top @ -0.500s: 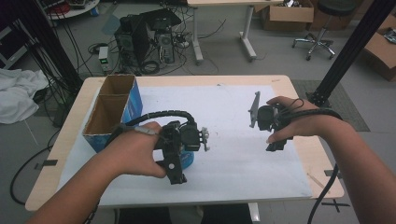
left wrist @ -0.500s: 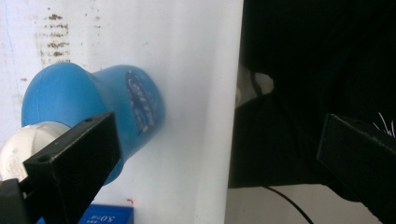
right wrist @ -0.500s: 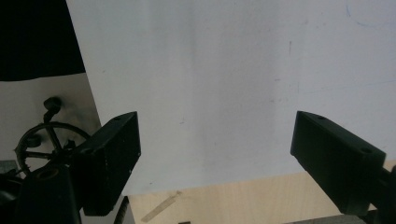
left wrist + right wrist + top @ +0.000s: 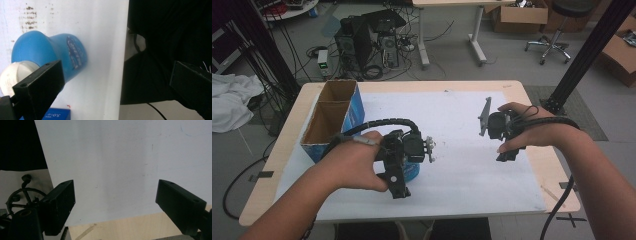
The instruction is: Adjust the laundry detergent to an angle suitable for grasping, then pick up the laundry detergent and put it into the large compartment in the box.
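Note:
A blue bottle (image 4: pixel 52 53) with a white cap (image 4: pixel 13 75) lies on the white sheet (image 4: pixel 105 37), partly behind the left-hand jaw of my left gripper (image 4: pixel 112 75). That gripper's jaws stand wide apart and do not press on the bottle. From above, the left gripper (image 4: pixel 398 167) hovers over the bottle (image 4: pixel 414 171) near the table's front. My right gripper (image 4: pixel 115 192) is open with bare sheet between its jaws. In the high view the right gripper (image 4: pixel 504 142) is held over the right part of the sheet.
An open cardboard box (image 4: pixel 331 120) with blue sides stands at the table's left edge, and a corner of a blue box (image 4: pixel 56 114) lies close to the left gripper. The wooden table (image 4: pixel 537 105) ends just beyond the sheet. Cables trail from both grippers.

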Demonstrator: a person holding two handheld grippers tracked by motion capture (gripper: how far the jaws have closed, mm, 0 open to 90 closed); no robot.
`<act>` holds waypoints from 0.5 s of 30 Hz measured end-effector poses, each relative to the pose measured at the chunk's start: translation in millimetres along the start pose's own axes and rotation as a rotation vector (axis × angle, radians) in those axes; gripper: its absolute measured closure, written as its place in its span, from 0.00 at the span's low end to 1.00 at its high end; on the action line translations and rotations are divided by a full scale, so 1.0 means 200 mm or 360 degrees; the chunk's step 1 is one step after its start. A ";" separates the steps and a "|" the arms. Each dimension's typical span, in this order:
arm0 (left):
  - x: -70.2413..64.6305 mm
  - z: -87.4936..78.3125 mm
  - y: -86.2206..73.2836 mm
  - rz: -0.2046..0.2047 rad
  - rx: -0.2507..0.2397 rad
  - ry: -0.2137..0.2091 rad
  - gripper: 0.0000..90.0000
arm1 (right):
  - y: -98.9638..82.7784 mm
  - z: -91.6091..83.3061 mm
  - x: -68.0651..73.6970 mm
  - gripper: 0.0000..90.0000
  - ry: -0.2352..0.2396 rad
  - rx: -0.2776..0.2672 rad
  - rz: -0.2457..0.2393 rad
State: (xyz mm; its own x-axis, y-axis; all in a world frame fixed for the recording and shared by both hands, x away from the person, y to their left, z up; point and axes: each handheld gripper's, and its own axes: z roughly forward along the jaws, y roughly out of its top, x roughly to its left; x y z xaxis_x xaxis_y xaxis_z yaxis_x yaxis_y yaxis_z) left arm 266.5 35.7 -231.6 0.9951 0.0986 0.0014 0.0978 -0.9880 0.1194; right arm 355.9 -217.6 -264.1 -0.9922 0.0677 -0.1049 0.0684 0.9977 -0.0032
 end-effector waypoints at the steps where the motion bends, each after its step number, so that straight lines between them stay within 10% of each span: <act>1: 0.00 0.00 0.00 0.0000 -0.0001 -0.0004 0.00 | 0.00 0.00 0.00 0.18 0.0000 0.0000 0.0000; 15: 0.00 0.00 0.00 0.0004 0.0005 0.0001 0.00 | 0.01 0.01 -0.02 0.18 -0.0006 0.0011 0.0005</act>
State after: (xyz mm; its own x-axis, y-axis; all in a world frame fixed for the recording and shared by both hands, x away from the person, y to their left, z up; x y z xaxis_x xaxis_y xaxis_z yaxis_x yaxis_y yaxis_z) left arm 267.4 36.4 -230.8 0.9953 0.0964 0.0023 0.0954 -0.9886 0.1166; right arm 359.4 -216.3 -266.6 -0.9916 0.0707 -0.1084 0.0721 0.9973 -0.0097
